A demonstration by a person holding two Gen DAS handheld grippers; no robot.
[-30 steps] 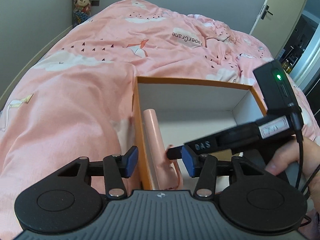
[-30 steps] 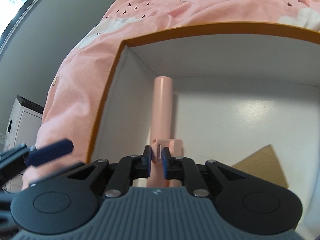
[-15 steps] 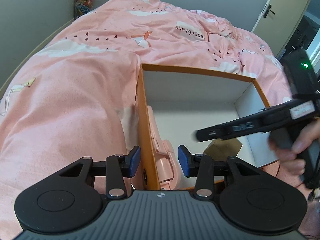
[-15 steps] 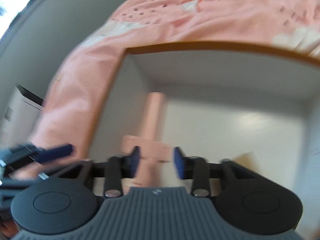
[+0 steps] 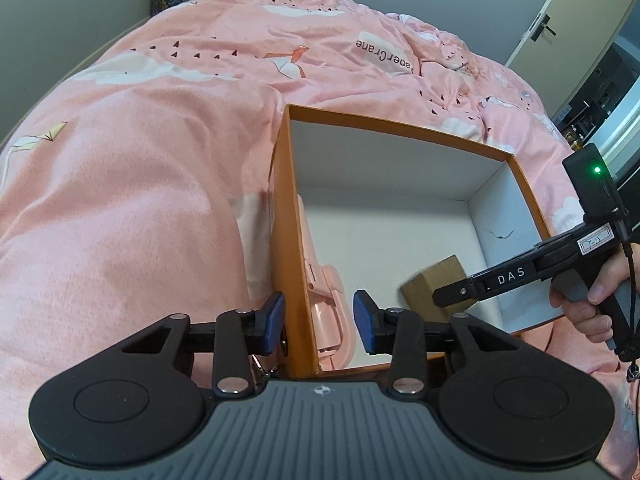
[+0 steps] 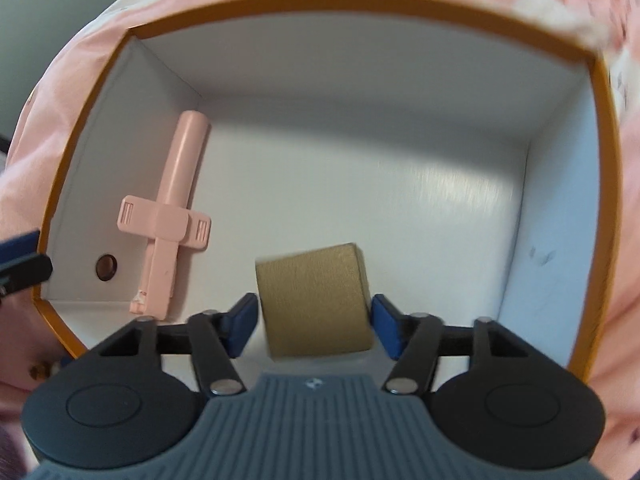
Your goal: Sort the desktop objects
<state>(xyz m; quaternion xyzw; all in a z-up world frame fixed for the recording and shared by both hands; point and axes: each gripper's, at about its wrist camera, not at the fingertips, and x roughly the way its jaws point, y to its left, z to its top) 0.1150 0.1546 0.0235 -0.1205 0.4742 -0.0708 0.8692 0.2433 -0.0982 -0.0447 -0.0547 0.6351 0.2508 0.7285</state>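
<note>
"DAS" was printed on my right gripper (image 6: 313, 323); the pink cloud-print bedspread (image 5: 132, 184) read "Paper Crane". My right jaws were opening, straddling the small brown cardboard box (image 6: 316, 300) without pressing it. My left gripper (image 5: 319, 318) was closing astride the wall of the orange white-lined box (image 5: 285, 216), not gripping. The pink plastic phone holder (image 6: 168, 208) lay inside, along that wall.
</note>
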